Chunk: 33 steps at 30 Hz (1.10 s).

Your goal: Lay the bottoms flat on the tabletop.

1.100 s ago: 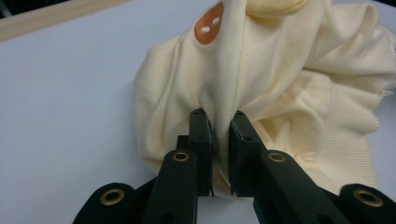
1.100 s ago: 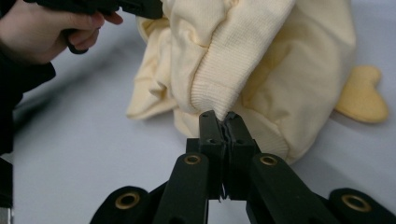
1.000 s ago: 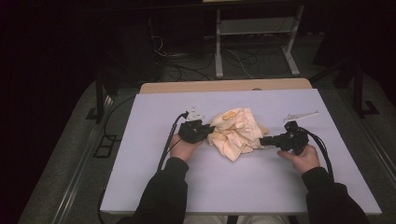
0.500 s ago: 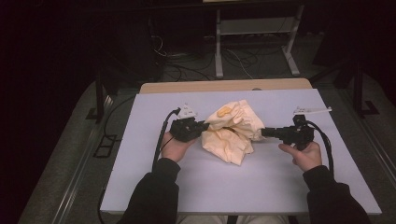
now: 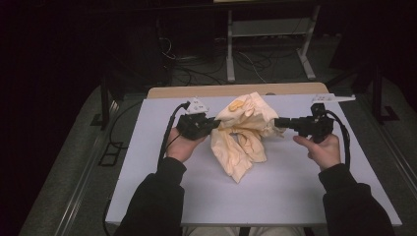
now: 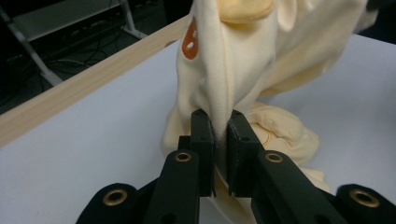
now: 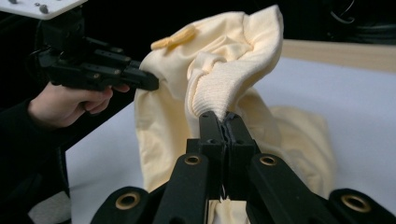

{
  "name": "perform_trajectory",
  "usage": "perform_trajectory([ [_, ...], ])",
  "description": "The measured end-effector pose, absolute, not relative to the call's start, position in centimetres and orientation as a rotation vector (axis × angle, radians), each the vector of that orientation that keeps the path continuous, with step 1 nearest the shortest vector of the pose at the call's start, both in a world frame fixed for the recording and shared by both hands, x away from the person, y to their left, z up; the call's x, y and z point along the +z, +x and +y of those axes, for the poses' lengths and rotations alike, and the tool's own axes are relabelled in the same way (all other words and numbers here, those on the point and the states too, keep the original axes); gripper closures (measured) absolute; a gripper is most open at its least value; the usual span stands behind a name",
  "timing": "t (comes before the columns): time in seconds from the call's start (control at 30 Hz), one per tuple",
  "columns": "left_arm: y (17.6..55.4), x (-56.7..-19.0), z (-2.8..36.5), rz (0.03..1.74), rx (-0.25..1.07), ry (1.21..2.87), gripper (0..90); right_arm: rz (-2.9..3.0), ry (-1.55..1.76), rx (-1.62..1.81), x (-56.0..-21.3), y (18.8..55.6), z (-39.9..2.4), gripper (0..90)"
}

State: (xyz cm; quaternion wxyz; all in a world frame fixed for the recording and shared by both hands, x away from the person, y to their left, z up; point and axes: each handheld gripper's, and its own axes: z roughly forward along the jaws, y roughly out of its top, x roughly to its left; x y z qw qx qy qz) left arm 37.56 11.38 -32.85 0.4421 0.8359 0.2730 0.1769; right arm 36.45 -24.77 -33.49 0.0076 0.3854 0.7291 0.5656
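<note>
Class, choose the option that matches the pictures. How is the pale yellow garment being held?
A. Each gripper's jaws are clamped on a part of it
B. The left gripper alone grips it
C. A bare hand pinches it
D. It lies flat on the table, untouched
A: the left gripper and the right gripper each have their jaws closed on a fold of the pale yellow garment.

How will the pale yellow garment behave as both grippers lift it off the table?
Likely floppy: the pale yellow garment sags in folds between the left gripper and right gripper. Probably light, since thin pinches carry it. Its lower folds may drag on the table.
</note>
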Motion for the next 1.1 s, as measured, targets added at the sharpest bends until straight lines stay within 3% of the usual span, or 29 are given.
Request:
perform_trajectory([
  [0.37,37.4,-27.8,12.7,0.643,0.533,2.035,81.8,2.225,1.144,1.773,-27.8,38.5,-23.8,86.7],
  [0.63,37.1,-27.1,14.7,0.702,0.544,1.976,82.1,2.247,1.113,1.748,-25.6,39.8,-22.0,86.7],
  [1.1,37.4,-28.7,14.8,0.751,0.522,1.979,81.9,2.276,1.2,1.691,-28.4,42.6,-20.7,86.6],
])
